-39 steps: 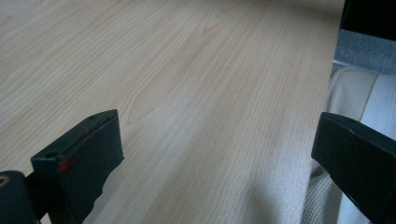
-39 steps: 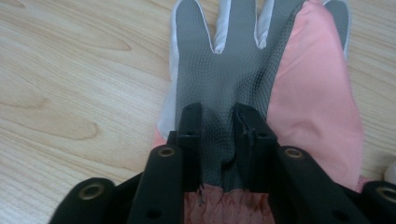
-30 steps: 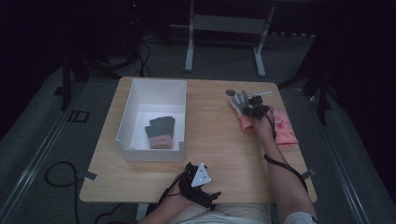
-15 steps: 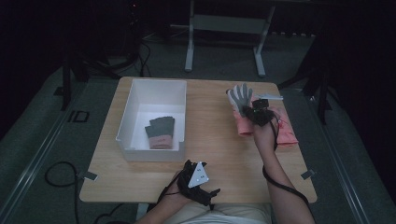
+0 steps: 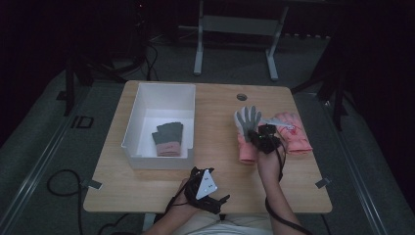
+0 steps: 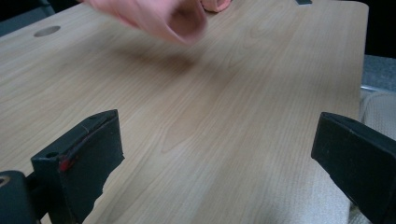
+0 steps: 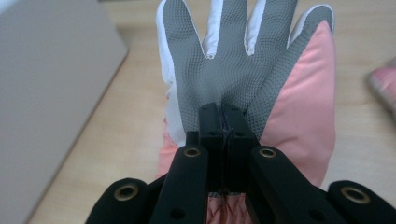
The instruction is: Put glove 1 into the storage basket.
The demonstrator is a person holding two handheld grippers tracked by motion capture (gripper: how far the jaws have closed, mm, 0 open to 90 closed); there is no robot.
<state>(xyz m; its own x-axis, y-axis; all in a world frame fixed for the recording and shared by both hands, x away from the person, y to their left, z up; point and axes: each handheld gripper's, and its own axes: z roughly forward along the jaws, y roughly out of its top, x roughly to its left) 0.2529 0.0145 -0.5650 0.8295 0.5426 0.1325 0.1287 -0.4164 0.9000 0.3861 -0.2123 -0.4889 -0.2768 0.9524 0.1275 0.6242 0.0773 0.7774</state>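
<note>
Our right gripper (image 7: 223, 122) has its two black jaws pressed together on the palm of a glove (image 7: 243, 79), pinching a fold of the grey fabric near the heel of the hand. That palm is a grey, dimpled, grippy weave; white strips run between the fingers, and smooth pink cloth covers the thumb side and the cuff. In the high view we see the right gripper (image 5: 264, 138) over the middle right of the wooden table (image 5: 215, 105), with the glove (image 5: 247, 128) in its grip. Its long axis runs from the near edge toward the far edge: grey fingers spread and pointing away from us, pink cuff toward us.

Just to the right of it, a second pink glove (image 5: 292, 131) lies flat on the table. Farther left stands a white rectangular bin (image 5: 147, 100) with upright walls, and in it lie folded gloves (image 5: 169, 138), dark grey with pink cuffs.

Our left gripper (image 5: 204, 188) sits at the near table edge; in its own view its jaws stand wide apart over bare wood grain, holding nothing, with a blurred pink cuff (image 6: 159, 18) beyond.
</note>
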